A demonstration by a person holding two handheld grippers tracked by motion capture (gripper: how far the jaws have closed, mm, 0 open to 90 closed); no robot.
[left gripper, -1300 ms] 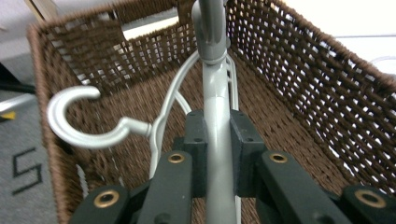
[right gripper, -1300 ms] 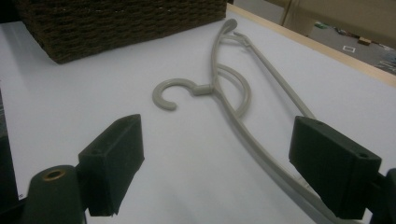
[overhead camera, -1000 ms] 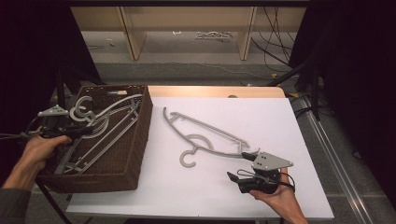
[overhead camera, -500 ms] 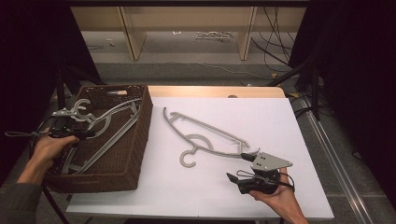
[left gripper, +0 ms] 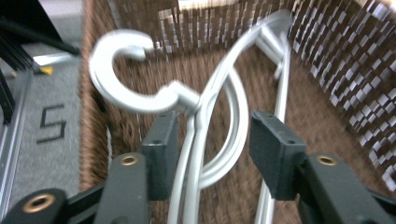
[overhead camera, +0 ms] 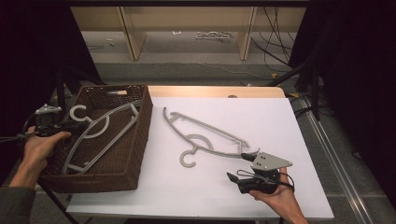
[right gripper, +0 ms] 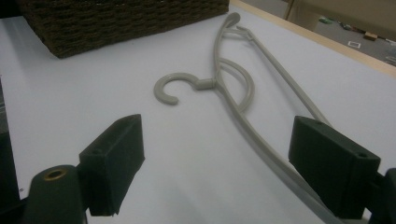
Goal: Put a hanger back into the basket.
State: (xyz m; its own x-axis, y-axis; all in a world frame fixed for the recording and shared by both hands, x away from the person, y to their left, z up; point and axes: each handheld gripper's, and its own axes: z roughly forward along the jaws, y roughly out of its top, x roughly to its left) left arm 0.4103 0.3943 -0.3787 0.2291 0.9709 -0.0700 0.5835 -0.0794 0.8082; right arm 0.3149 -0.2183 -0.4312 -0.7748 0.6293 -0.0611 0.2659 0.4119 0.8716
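Left hand-held gripper at the dark brown woven wicker basket: jaws just opening, grey plastic hanger loose between them, lying inside the basket. Right hand-held gripper agape over a second grey hanger on the white tabletop beside the basket.

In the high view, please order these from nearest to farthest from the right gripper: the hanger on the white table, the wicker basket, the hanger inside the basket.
From the right gripper:
1. Hanger on the white table, just beyond it, its end near the jaws.
2. Wicker basket, at the table's left; its near wall comes first.
3. Hanger in the basket, inside it, farther left.
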